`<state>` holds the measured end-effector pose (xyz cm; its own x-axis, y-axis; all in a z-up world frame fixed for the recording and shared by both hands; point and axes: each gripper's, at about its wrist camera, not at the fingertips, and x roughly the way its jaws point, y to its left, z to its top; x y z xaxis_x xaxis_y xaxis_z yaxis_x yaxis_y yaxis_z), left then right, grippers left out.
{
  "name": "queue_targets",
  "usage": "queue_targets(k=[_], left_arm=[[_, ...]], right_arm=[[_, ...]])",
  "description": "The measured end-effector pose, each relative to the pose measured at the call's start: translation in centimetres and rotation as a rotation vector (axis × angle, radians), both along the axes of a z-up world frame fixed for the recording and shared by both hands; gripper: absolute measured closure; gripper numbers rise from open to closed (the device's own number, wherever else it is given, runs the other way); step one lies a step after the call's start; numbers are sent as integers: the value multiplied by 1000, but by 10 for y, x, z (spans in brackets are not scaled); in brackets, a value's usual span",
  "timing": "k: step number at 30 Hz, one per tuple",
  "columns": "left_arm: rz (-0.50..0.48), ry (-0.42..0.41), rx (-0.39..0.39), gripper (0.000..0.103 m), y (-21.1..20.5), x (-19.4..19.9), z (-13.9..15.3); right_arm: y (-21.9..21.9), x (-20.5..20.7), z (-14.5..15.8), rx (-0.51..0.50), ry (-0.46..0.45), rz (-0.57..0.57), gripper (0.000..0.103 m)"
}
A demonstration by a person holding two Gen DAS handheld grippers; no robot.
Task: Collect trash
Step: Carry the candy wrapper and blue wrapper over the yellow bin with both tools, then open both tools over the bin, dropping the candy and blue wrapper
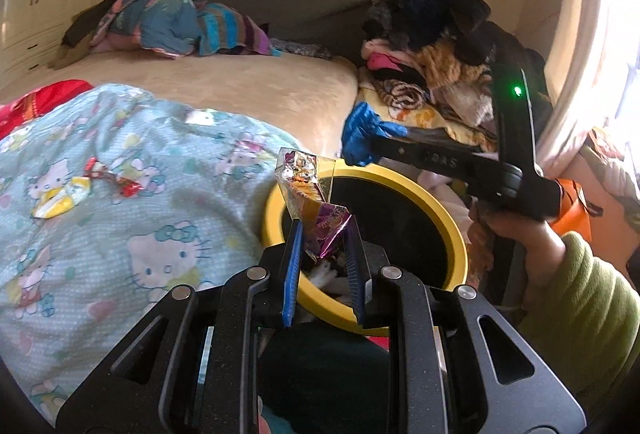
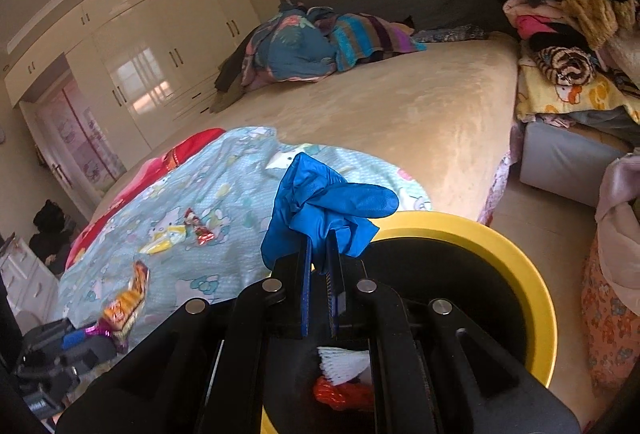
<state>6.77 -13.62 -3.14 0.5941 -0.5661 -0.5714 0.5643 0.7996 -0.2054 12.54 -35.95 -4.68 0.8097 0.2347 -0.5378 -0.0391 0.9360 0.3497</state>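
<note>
Shiny purple-and-orange snack wrapper (image 1: 316, 202) pinched between the blue pads of the left gripper (image 1: 324, 254), jaws narrow, sticking up just ahead of the tips and over the near rim of the yellow bin (image 1: 276, 206). Crumpled blue glove (image 2: 320, 210) clamped in the right gripper (image 2: 320, 258), jaws nearly together, hanging above the bin's left edge. Down inside, below the right gripper: white paper (image 2: 344, 362) and something red (image 2: 340, 394). Off to the left of both grippers, on the Hello Kitty blanket (image 1: 120, 234), more trash: a yellow wrapper (image 1: 60, 198) and a red wrapper (image 1: 120, 182), close together. Beyond, beige bed (image 2: 380, 106) and heaped clothes (image 1: 432, 46).
</note>
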Motion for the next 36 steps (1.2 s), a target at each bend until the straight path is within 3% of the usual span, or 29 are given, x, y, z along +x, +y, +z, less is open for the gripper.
queue_targets(k=[22, 23, 24, 26, 28, 30, 31, 36], left_arm=[[-117, 101, 105, 86, -65, 17, -42], [-121, 99, 111, 79, -69, 19, -43], [-119, 91, 118, 59, -72, 21, -43], [-91, 73, 129, 37, -73, 25, -43], [-77, 72, 116, 34, -70, 27, -42], [-58, 62, 113, 20, -65, 26, -41], [-49, 56, 114, 18, -63, 26, -40], [20, 32, 109, 17, -47, 25, -32]], right_arm=[[-50, 2, -38, 83, 164, -35, 95], [-52, 2, -39, 96, 165, -47, 87], [-55, 1, -40, 108, 164, -62, 72], [-57, -2, -39, 109, 162, -77, 53], [-57, -3, -35, 90, 148, -82, 48], [-57, -5, -32, 72, 134, -95, 38], [-55, -5, -30, 66, 122, -103, 35], [-46, -8, -20, 46, 50, -97, 18]])
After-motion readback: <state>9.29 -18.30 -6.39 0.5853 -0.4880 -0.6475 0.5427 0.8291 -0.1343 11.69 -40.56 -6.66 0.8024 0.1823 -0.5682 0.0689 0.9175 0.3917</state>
